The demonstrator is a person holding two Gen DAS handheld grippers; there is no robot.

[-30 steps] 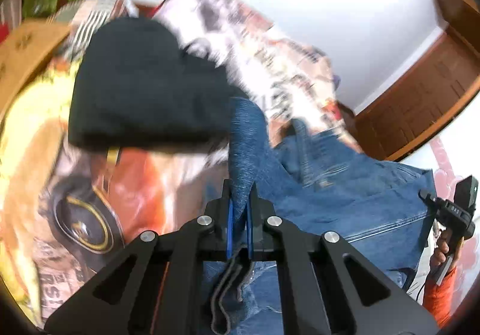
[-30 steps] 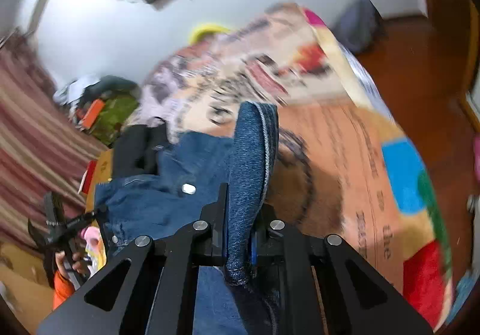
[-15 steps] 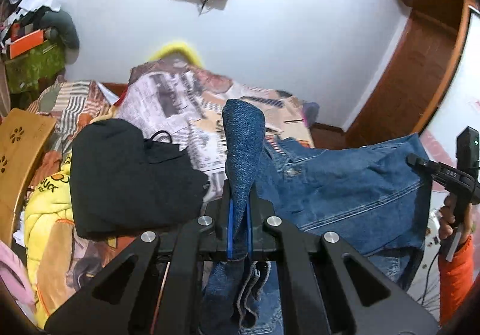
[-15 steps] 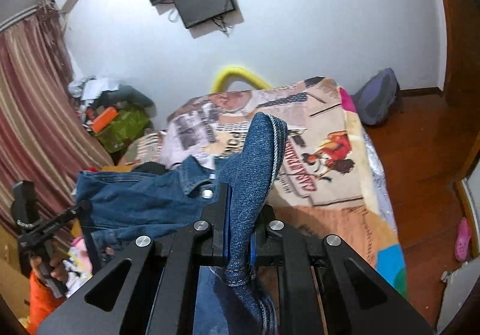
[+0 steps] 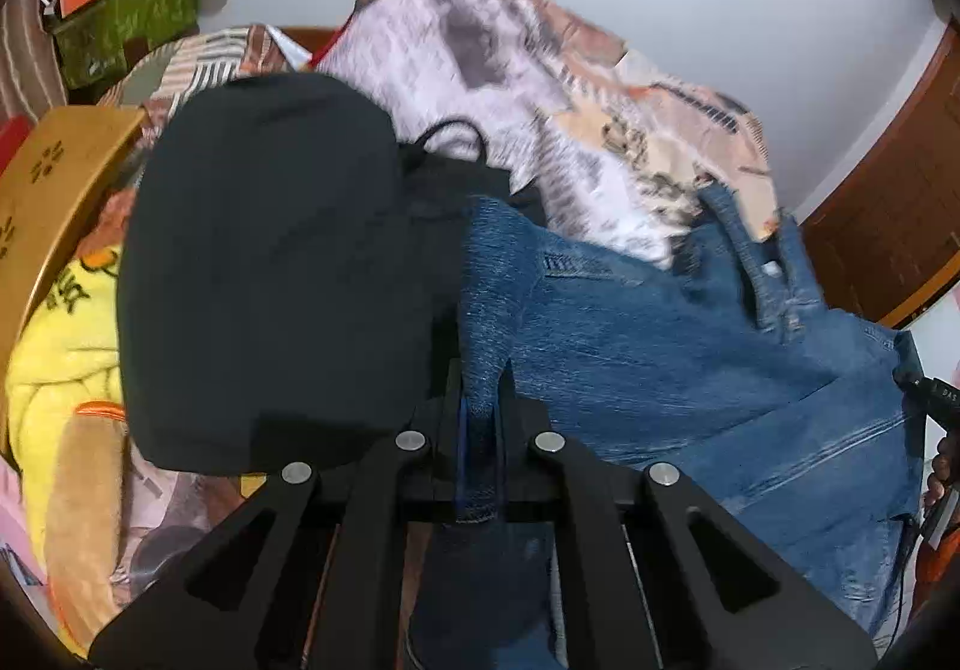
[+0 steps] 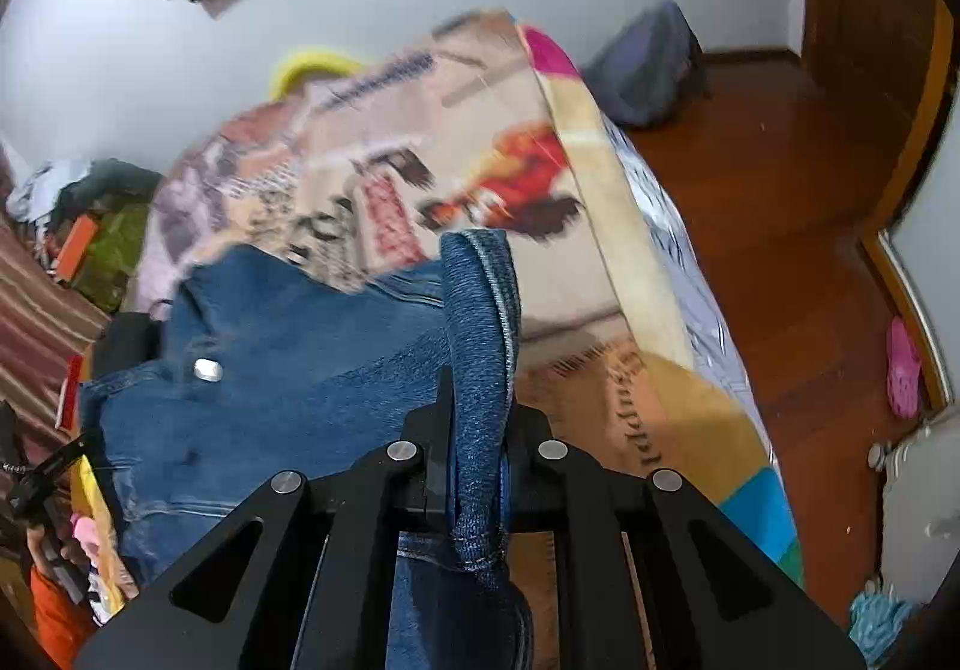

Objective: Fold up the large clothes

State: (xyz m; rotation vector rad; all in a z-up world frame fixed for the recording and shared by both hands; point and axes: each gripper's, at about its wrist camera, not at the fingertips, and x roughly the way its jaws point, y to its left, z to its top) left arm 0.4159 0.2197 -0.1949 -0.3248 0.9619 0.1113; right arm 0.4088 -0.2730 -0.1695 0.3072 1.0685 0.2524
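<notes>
A blue denim jacket [image 5: 690, 364] hangs stretched between both grippers over a bed with a printed cover [image 5: 540, 88]. My left gripper [image 5: 480, 400] is shut on a bunched fold of the denim, which stands up between its fingers. In the right wrist view the denim jacket [image 6: 288, 370] shows a metal button [image 6: 208, 369], and my right gripper [image 6: 477, 406] is shut on another fold of it. At the right edge of the left wrist view the other gripper [image 5: 936, 397] shows, held by a hand in an orange sleeve.
A folded black garment [image 5: 270, 280] lies on the bed, left of the denim. A yellow blanket [image 5: 54, 364] and a wooden board [image 5: 54, 172] sit at far left. Bed edge [image 6: 636, 226], wooden floor [image 6: 798, 226], grey bag [image 6: 648, 64], pink slipper [image 6: 903, 367].
Both grippers swung up and then tipped back down toward the bed, carrying the denim jacket. The jacket now lies lower and nearer the bed cover. Both stay shut on it.
</notes>
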